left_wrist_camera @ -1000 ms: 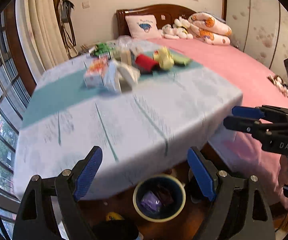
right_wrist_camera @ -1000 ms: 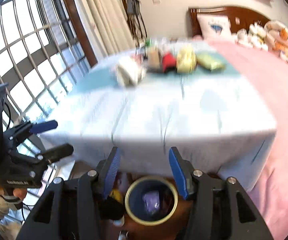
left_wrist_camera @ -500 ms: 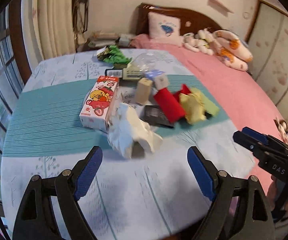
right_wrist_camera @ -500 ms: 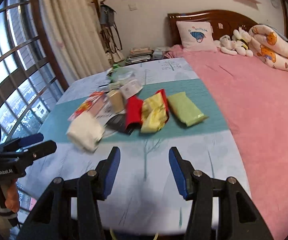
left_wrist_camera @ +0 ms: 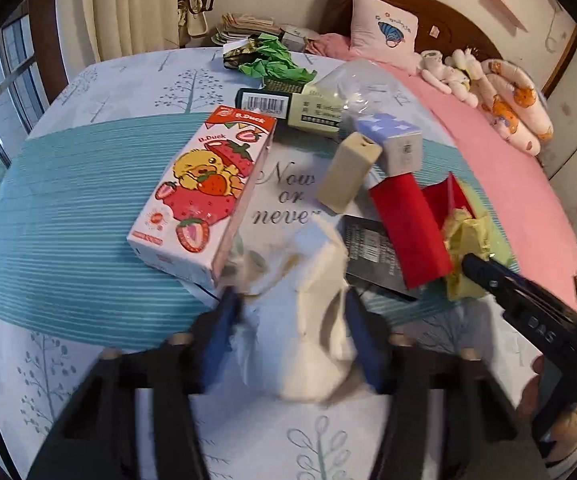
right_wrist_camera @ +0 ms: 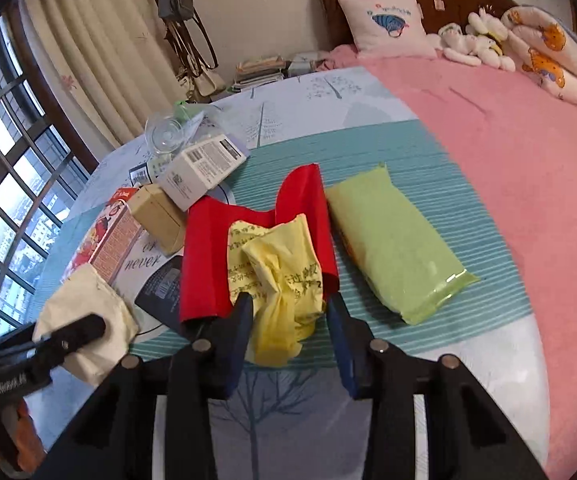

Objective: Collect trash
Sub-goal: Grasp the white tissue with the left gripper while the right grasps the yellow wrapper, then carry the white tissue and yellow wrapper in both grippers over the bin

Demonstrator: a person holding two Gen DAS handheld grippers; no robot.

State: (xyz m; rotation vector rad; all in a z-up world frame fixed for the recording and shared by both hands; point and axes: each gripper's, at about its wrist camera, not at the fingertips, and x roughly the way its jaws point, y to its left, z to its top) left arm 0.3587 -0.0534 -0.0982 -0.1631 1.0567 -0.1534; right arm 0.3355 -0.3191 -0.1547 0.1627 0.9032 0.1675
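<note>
Both grippers are now set over the litter on the bedspread, where a second ago they were held above the bin at the bed's foot. The left gripper has its jaws just drawn in around a crumpled white paper wad, apparently pinched. The right gripper has just been narrowed onto a yellow plastic bag. Beyond, a strawberry carton and a red wrapper are left waiting. Two pickups are judged underway.
</note>
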